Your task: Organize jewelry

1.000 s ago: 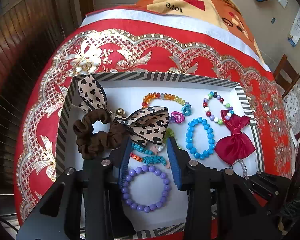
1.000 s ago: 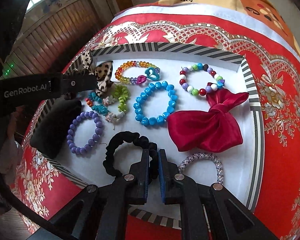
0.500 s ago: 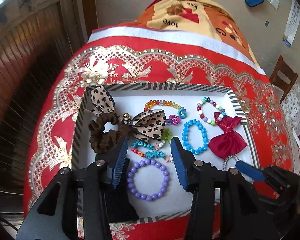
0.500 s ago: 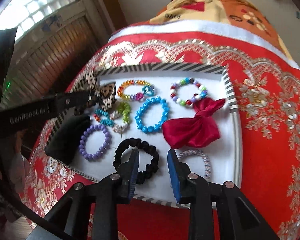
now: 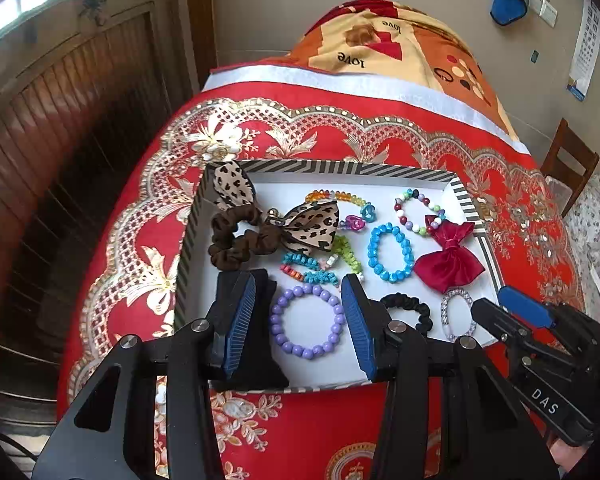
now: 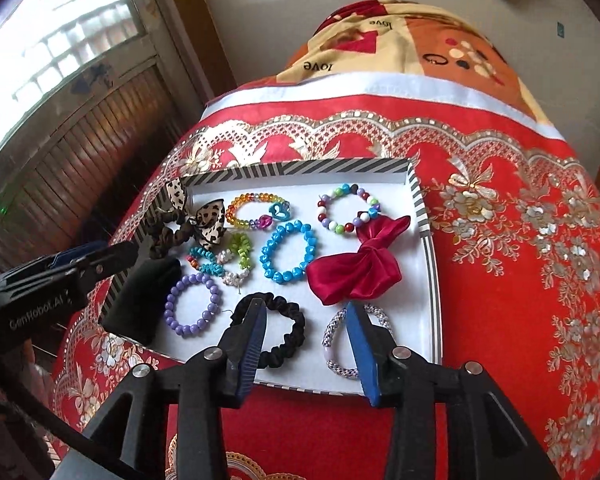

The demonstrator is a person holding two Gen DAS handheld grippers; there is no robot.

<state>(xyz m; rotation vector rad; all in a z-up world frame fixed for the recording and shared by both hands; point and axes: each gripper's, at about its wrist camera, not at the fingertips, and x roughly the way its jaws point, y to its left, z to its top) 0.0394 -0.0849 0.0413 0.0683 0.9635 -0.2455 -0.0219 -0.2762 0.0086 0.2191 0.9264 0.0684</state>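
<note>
Status: all visible jewelry sits inside the striped tray (image 6: pixel 418 200) on the red floral bedspread (image 6: pixel 520 240); nothing loose on the bedspread around the tray in either view.

Layout relative to the tray:
- far left corner: leopard-print bow scrunchie (image 5: pixel 300 228), one tail draped over the tray's rim
- far middle: rainbow bead bracelet (image 6: pixel 256 210) with heart charms
- far right: multicolour bead bracelet (image 6: pixel 346 210), touching the red satin bow (image 6: pixel 354 270)
- centre: blue bead bracelet (image 6: pixel 288 256), with a tangle of teal/green coil bands (image 6: pixel 224 262) just left of it
- near edge, left to right: purple bead bracelet (image 6: pixel 194 306), black scrunchie (image 6: pixel 282 330), silver beaded bangle (image 6: pixel 350 340)
- near left corner: a dark black object (image 6: pixel 140 300), can't tell what it is

Left gripper (image 5: pixel 300 320): fingers wide, empty, hovering above the tray's near edge with the purple bracelet in line between them, not touching.
Right gripper (image 6: pixel 308 340): fingers opening, nothing gripped; black scrunchie and bangle lie beneath them in the tray.

My read: placement looks essentially done. Remaining, if anything: untangle the coil bands, pull the leopard tail off the rim, separate the red bow from the multicolour bracelet.
</note>
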